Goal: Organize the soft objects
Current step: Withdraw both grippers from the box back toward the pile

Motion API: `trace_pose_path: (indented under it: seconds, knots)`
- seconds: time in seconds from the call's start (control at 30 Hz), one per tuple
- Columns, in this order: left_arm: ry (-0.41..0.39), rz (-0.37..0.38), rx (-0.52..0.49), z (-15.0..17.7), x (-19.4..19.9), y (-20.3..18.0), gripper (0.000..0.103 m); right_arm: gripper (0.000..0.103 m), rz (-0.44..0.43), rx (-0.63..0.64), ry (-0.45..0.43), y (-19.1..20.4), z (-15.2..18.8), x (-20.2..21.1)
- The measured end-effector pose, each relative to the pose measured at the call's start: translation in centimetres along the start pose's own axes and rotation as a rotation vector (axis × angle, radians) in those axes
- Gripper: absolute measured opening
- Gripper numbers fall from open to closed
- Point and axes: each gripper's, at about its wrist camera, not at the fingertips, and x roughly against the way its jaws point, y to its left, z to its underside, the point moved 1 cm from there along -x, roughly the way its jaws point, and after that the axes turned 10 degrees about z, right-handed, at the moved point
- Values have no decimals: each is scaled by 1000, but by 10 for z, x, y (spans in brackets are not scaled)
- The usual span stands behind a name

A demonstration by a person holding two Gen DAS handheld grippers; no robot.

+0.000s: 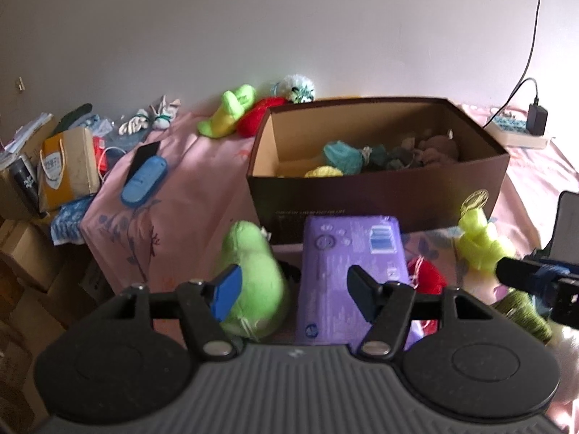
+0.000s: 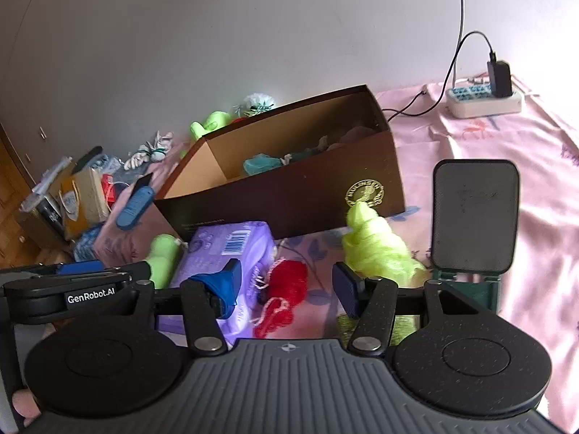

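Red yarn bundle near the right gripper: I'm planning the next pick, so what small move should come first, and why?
Probably ease the right gripper forward and down until its open jaws straddle the red yarn bundle. It lies loose on the pink cloth, between the purple pack and the yellow-green yarn, and nothing is gripped yet. The brown box waits just behind.

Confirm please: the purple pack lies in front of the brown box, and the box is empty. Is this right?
Not quite. The purple pack does lie in front of the brown box, but the box is not empty: the left wrist view shows soft items inside.
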Motion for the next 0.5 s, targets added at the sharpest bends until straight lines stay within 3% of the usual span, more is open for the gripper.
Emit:
trace_pose_path:
  seconds: [0.5]
  knots:
    - [24, -3, -14, 12, -8, 3, 67, 40, 68, 65, -7, -12, 13, 5]
